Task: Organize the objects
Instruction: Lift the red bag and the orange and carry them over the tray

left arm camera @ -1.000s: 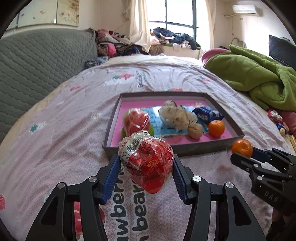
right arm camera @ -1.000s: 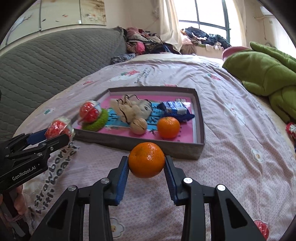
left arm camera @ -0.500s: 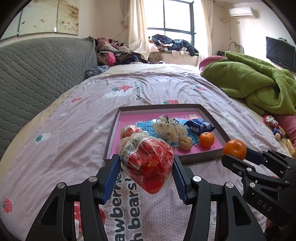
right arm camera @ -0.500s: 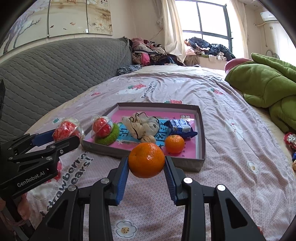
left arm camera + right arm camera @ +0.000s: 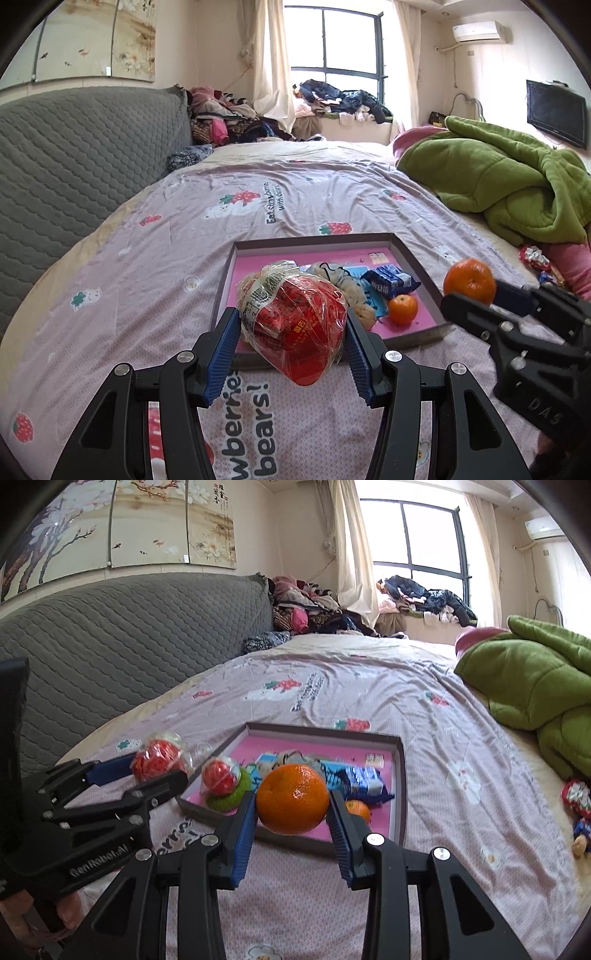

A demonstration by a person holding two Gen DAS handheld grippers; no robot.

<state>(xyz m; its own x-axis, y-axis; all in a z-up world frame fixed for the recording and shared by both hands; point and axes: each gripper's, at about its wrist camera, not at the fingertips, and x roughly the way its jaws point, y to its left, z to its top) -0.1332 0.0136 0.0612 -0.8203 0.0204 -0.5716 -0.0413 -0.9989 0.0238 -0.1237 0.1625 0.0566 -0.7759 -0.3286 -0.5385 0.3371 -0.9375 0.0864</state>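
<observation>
Left gripper [image 5: 293,341]: I clamp the wrapped red packet [image 5: 293,325], carried clear for the tray [image 5: 417,258].
Right gripper [image 5: 291,814]: I clamp the mandarin [image 5: 292,798], likewise tray-bound.

Bedroom seen across a wide bed [image 5: 258,206] with a lilac sheet printed with strawberries and bears. At 9 o'clock, a grey quilted headboard [image 5: 81,155] runs along the cream wall, with painted flower panels [image 5: 122,520] above it. At 12 o'clock, a dark-framed window [image 5: 347,48] admits bright daylight between pale curtains [image 5: 273,59]; a heap of clothes [image 5: 343,99] lies on its sill and another heap [image 5: 229,122] in the corner at 11 o'clock. At 3 o'clock, a crumpled green blanket [image 5: 498,181] lies on the bed. At 1 o'clock an air conditioner [image 5: 480,31] hangs high; at 2 o'clock a flat television [image 5: 556,112] hangs on the wall.
</observation>
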